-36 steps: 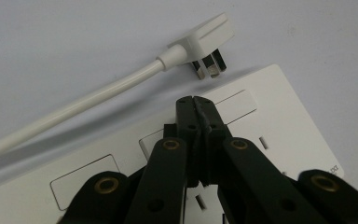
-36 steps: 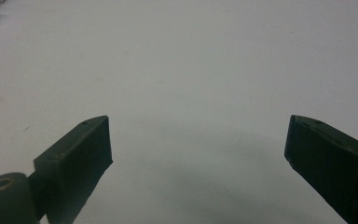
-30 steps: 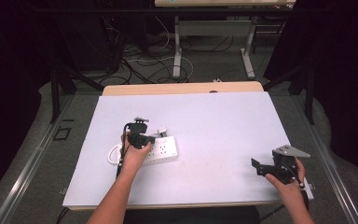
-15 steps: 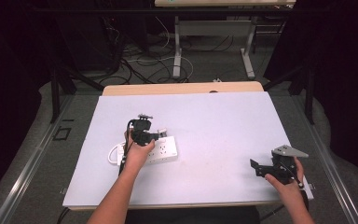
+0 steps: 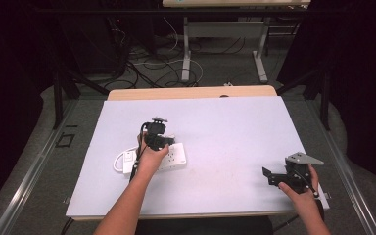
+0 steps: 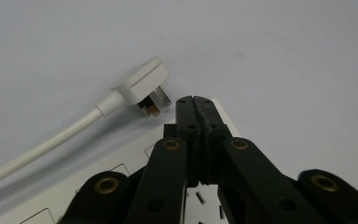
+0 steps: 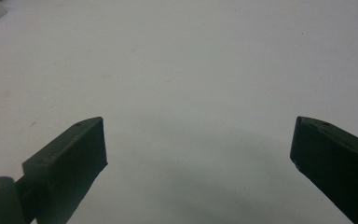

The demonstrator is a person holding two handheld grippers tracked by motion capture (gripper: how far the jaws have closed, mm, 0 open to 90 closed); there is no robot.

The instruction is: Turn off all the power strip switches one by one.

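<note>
plug (image 6: 142,86) loose beside power strip (image 6: 135,156) — left gripper (image 6: 196,100) clenched empty, right gripper (image 7: 198,140) released — could nudge plug away.

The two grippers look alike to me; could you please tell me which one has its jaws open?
The right gripper: its jaws stand wide apart over bare table. The left gripper is shut, above the white power strip.
</note>
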